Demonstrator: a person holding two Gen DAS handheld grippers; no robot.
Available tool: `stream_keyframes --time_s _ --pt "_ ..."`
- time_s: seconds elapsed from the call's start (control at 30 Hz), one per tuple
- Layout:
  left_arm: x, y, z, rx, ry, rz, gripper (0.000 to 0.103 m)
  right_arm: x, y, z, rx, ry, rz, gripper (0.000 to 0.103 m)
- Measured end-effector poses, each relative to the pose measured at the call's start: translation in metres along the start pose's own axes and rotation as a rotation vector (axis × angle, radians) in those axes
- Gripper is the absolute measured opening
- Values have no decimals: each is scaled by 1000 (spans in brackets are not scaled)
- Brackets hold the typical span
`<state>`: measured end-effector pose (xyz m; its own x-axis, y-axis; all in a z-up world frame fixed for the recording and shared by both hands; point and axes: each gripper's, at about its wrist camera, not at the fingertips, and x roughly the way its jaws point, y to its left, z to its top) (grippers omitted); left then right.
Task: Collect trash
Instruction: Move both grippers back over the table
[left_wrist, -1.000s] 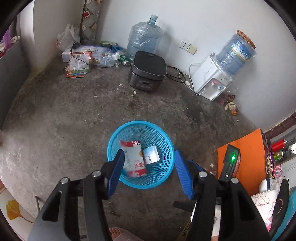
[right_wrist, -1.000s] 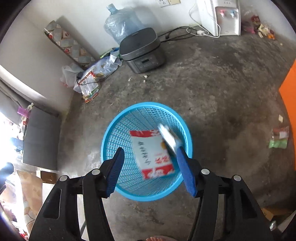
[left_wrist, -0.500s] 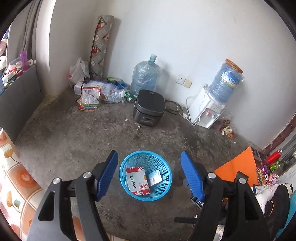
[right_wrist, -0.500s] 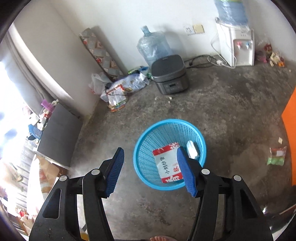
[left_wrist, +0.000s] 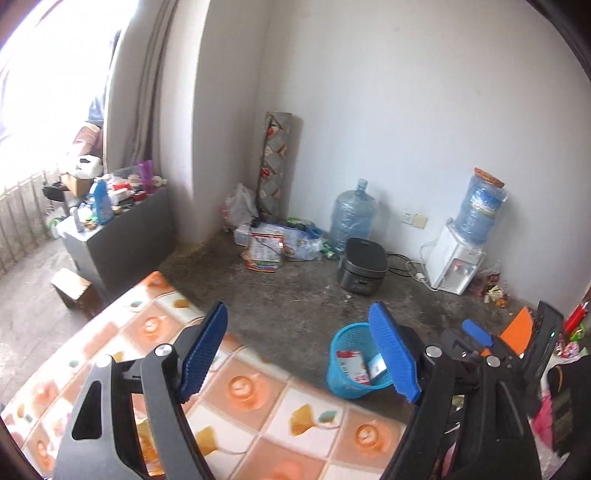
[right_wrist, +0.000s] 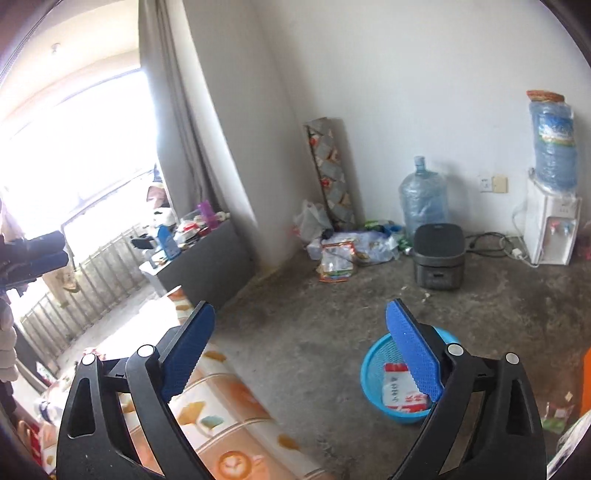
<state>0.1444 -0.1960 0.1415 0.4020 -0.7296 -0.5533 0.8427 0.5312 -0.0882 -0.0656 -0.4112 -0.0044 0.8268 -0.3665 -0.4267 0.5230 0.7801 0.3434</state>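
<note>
Blue-padded tools (left_wrist: 301, 356) (right_wrist: 301, 356) tilted downward, jaws wide, empty.

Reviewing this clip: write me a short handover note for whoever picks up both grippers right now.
Left gripper: jaws have just been opening, wide apart, nothing between them.
Right gripper: the same, open and empty.
Blue basket stands on the concrete floor; a red-and-white packet and a small white packet lie inside. That much is done.
Left: a green wrapper on the floor right of the basket, scraps beside the water dispenser.
</note>
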Motion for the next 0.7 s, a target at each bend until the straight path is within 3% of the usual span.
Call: stream_keyframes --time_s 0.1,0.2,0.3,0.4,0.53,0.7 --pt "-30 48 -42 -24 57 141 80 5 31 -14 -28 100 129 90" --pt "-57 104 -96 -208 158 242 80 8 65 -27 -71 207 262 89" --pt "-98 139 -146 -373 170 317 80 7 93 -44 -113 302 367 89" --pt "-138 150 -192 -463 157 383 80 9 121 -61 -152 420 475 88" --pt "-183 151 -244 -584 137 414 80 4 158 -93 -215 606 609 81" --pt "-204 153 -300 -685 158 430 72 4 200 -139 -257 876 722 75"
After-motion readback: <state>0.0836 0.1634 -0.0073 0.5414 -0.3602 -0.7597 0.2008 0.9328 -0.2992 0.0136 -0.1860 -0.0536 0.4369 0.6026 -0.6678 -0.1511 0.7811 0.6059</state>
